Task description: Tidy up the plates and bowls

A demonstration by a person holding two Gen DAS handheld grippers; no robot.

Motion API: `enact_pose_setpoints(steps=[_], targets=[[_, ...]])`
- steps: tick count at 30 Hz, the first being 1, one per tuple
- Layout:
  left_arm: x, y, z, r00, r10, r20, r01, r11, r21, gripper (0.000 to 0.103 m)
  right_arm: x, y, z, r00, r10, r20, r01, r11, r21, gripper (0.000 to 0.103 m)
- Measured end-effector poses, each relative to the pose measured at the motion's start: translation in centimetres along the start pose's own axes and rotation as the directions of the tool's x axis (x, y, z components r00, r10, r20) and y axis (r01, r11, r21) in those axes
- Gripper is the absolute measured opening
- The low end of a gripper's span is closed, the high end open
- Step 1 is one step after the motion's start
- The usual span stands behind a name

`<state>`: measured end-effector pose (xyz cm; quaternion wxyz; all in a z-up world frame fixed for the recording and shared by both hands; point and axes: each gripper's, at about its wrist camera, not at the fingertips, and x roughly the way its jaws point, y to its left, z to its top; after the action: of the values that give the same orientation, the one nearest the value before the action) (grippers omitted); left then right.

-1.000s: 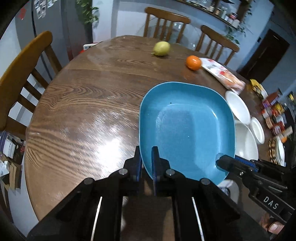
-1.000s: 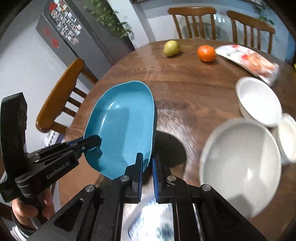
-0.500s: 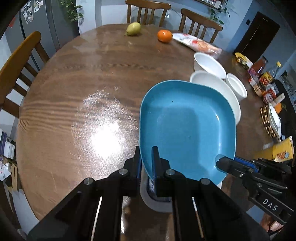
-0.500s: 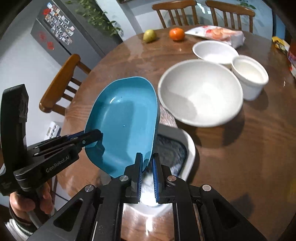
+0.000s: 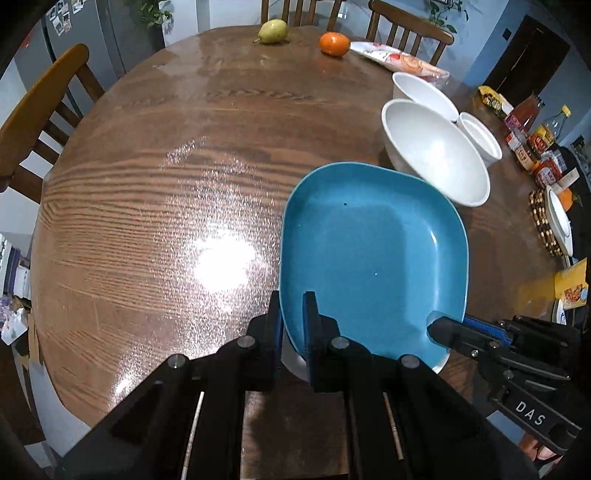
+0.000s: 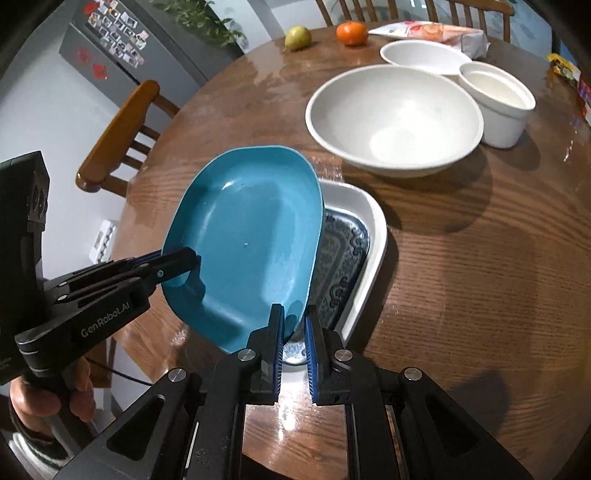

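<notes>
**Now the blue plate hangs over the patterned dish**

Together we carry the blue plate (image 6: 247,236) between both tools. Our left gripper (image 5: 293,314) is clenched on its near-left rim, and our right gripper (image 6: 294,325) is clamped on the opposite edge; in each wrist view the other tool shows biting the far side of the plate.

A second ago the plate was out over bare wood, with the white bowls only at the margin of the left view. Since then we have swung it across and down toward the near edge of the round wooden table (image 5: 147,184), and a white rectangular dish with a blue pattern (image 6: 369,236) has come into sight directly beneath it. The plate is tilted and clearly off the dish — a gap shows along its right rim.

We judge this to be the stacking step: plate onto dish. What remains, as we read it, is to level the plate, lower it until it seats inside the white rim, then let go on both sides.

The large white bowl (image 6: 395,118) stands just beyond the dish, with a smaller white bowl (image 6: 424,55) and a white cup (image 6: 496,101) behind it — apparently yet to be nested. A pear (image 5: 272,31), an orange (image 5: 334,43) and a snack packet (image 5: 399,61) lie at the far edge, well apart.
</notes>
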<state>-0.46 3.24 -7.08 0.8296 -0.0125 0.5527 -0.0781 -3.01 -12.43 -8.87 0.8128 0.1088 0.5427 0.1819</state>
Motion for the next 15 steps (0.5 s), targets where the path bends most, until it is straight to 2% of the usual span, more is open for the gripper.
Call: enact_pose_setpoints(steps=[9, 15], targets=[[1.0, -0.6, -0.1, 0.999, 0.027, -0.026, -0.025, 0.998, 0.055, 0.008, 1.0, -0.3, -0.9, 0.999, -0.016, -0.036, 0.017, 1.0, 0.017, 0.011], [1.6, -0.8, -0.2, 0.998, 0.034, -0.043, -0.031, 0.996, 0.08, 0.011, 0.3, -0.7, -0.8, 0.999, -0.042, -0.016, 0.042, 0.999, 0.033, 0.011]])
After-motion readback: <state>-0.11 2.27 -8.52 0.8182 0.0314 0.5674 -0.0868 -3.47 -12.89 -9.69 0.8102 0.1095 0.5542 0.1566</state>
